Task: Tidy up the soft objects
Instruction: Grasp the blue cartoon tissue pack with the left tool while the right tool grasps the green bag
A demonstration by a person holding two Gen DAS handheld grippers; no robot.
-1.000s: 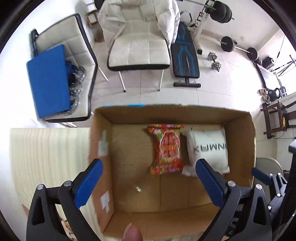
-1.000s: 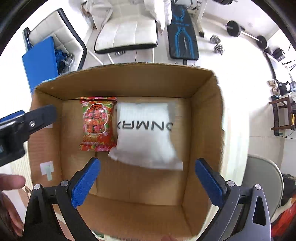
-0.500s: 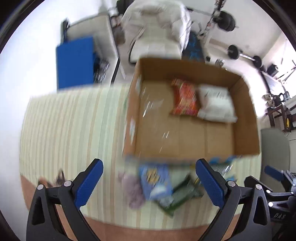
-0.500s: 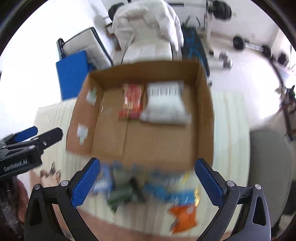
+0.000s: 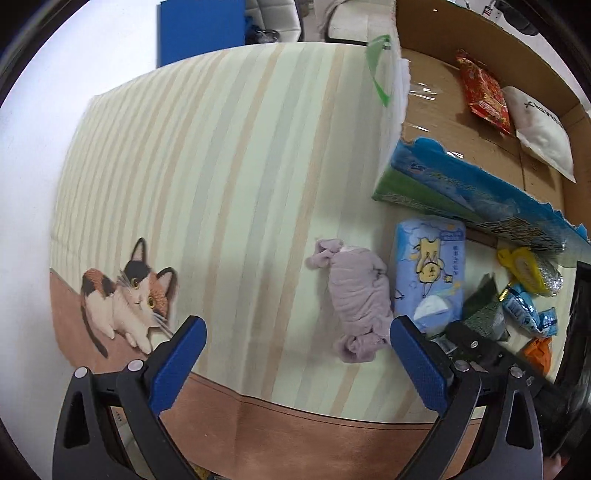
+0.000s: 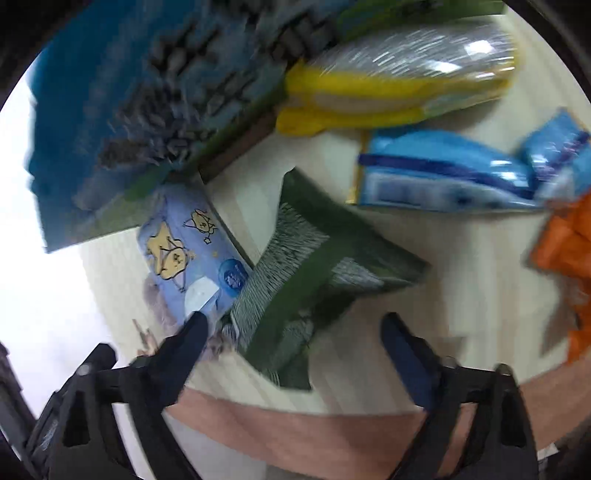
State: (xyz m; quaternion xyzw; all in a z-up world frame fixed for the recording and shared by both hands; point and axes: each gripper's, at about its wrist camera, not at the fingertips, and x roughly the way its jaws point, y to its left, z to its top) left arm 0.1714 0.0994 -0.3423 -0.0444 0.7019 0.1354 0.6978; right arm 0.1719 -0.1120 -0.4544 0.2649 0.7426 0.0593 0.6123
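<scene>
While your right gripper [image 6: 291, 332] gapes wide over the green packet [image 6: 314, 280] — risk: snagging the blue tissue pack [image 6: 188, 258] | left gripper [image 5: 295, 354] wide, empty.

One cardboard box [image 5: 436, 22] holds two packs: one red snack bag [image 5: 482, 96] and one white pouch [image 5: 541, 127]. On the striped table [image 5: 229, 166] lie one grey cloth bundle [image 5: 356, 299], one blue tissue pack [image 5: 430, 269], one green packet [image 6: 314, 273], one yellow packet [image 6: 399, 92], one blue wrapper [image 6: 450, 177] and one orange packet [image 6: 565, 243].
</scene>
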